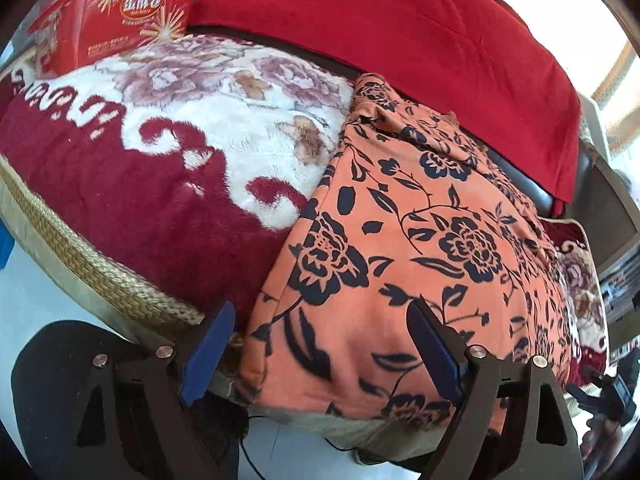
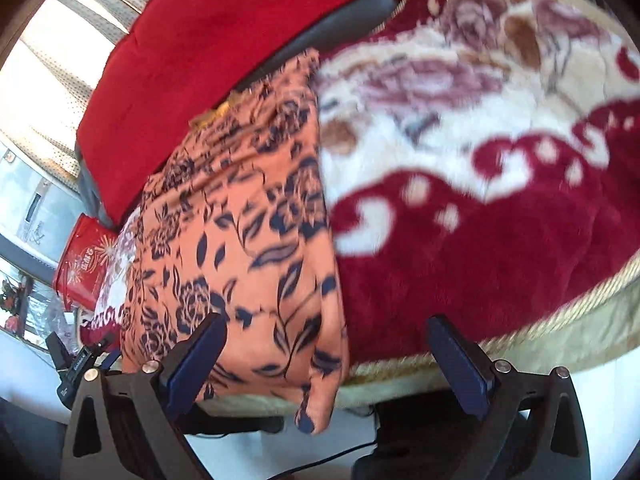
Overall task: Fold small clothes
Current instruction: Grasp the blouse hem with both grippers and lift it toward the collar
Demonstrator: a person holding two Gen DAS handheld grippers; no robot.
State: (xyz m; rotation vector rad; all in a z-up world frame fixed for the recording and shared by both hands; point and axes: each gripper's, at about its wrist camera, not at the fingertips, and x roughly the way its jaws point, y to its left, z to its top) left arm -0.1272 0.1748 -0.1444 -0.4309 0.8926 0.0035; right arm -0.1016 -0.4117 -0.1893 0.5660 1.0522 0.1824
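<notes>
Your left gripper (image 1: 320, 352) hangs released, its blue pads (image 1: 208, 354) wide apart over the near hem of the orange floral garment (image 1: 400, 220), gripping nothing. Your right gripper (image 2: 332, 360) is likewise released, pads spread, with the garment's near corner drooping between them untouched. The garment lies flat across the plush red-and-white floral blanket (image 1: 140, 168), its near hem overhanging the blanket's braided gold edge (image 1: 100, 276). A plain red cushion (image 1: 400, 20) stands behind the garment. A red printed box (image 1: 116, 16) sits on the blanket, well apart from the garment. The right wrist view is blurred.
</notes>
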